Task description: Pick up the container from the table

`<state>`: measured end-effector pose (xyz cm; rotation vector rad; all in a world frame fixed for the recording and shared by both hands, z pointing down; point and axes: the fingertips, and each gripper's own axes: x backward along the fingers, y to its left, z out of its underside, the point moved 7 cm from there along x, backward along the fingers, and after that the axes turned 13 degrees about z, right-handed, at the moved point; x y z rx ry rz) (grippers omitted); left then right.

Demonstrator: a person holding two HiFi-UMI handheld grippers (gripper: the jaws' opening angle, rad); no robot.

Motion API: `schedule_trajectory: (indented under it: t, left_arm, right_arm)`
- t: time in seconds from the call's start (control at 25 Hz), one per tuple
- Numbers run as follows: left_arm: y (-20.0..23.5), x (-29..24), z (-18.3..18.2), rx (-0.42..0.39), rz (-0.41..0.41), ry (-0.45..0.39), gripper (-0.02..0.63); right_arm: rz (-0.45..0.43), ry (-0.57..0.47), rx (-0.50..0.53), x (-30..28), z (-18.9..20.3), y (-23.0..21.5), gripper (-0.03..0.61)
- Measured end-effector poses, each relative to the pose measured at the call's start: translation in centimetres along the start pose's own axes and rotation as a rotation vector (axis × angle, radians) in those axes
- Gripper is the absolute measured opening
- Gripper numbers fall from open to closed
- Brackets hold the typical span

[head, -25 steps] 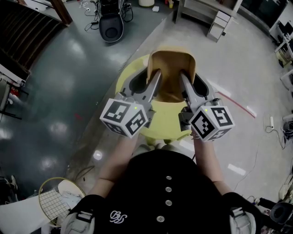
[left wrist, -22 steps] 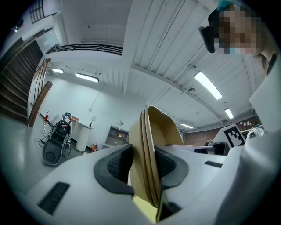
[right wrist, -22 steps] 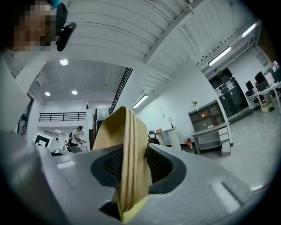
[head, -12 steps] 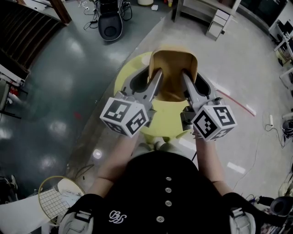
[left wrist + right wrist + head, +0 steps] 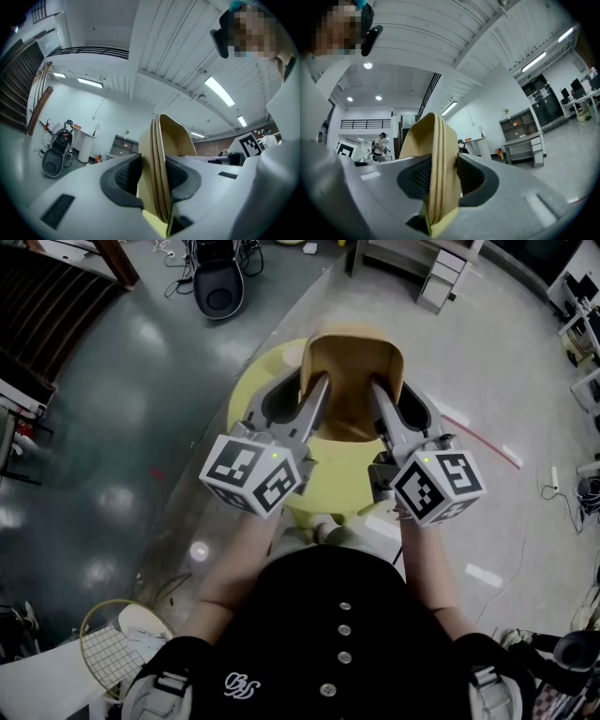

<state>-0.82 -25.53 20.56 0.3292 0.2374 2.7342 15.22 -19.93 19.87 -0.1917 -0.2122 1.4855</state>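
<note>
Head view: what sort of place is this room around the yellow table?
Probably an open-plan lab or workshop-office: a wide polished floor, a drawer cabinet and open shelving, loose cables lying on the floor, and strip lights overhead.

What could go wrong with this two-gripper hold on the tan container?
1. Each gripper pinches only one thin side wall of the container, which looks like several nested layers; a layer might slide out.
2. The left gripper has just been closing further on its wall; more squeeze might buckle it.
3. If the right gripper drifts away from the left, the shell could flex or slip free over the yellow table.
</note>
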Motion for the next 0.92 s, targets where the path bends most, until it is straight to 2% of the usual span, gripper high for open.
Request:
schedule_trajectory:
  t: [0.68,0.92]
  left_arm:
    - [-0.2,-0.8,1.1,0.008,-0.002,0.016,0.094]
    - [0.3,-1.0,1.2,0.027,-0.010,-0.005,0.094]
  right_arm:
    - [0.013,0.023,-0.016,0.2,0.8,-1.3,0.106]
    - [0.014,0.030,-0.026,-0.3,1.1,-1.3,0.104]
